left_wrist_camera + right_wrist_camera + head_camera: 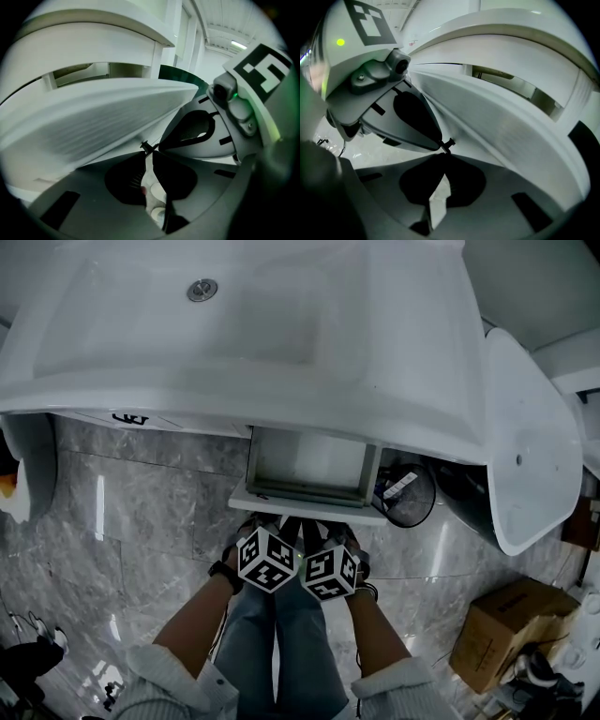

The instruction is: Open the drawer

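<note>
Washbasin drain (202, 290) appears only overhead; drawer (307, 507) seemingly open.

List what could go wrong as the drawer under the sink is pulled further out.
1. The left gripper and right gripper have their tips at the lower edge of the drawer front. Their jaws are barely parted or closed and grip nothing visible, so a pull may slip off.
2. The person's legs stand right before it and may get bumped.
3. The two marker cubes nearly touch and could knock together.
</note>
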Tool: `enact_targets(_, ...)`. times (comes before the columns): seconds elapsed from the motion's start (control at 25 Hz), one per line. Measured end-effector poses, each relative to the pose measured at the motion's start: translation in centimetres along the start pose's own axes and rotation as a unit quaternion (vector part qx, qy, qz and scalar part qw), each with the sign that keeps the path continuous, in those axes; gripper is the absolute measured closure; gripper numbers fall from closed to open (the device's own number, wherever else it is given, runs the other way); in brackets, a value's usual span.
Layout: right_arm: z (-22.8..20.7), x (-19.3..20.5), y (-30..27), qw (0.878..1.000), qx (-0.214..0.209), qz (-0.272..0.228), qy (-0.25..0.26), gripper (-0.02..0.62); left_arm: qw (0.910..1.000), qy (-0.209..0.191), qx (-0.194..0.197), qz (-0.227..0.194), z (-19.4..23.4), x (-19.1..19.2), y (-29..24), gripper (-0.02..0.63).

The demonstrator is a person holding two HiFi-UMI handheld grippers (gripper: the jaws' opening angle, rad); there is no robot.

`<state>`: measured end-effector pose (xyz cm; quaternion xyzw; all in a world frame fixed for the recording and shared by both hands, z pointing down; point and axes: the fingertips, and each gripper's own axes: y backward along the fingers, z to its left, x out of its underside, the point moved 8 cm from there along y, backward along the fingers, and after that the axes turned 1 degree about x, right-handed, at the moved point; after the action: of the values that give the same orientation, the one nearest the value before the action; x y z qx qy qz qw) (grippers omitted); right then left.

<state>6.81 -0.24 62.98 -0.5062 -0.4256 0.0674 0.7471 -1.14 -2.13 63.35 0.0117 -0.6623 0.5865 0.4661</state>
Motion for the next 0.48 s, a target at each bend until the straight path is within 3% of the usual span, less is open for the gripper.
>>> enact_targets(0.48,0.1,-0.6,2.2,1.000,-0.003,-0.011,-0.023,0.584,1.0000,0.006,-0.001,-0.002,-1.2,-0.3,1.7,0.554)
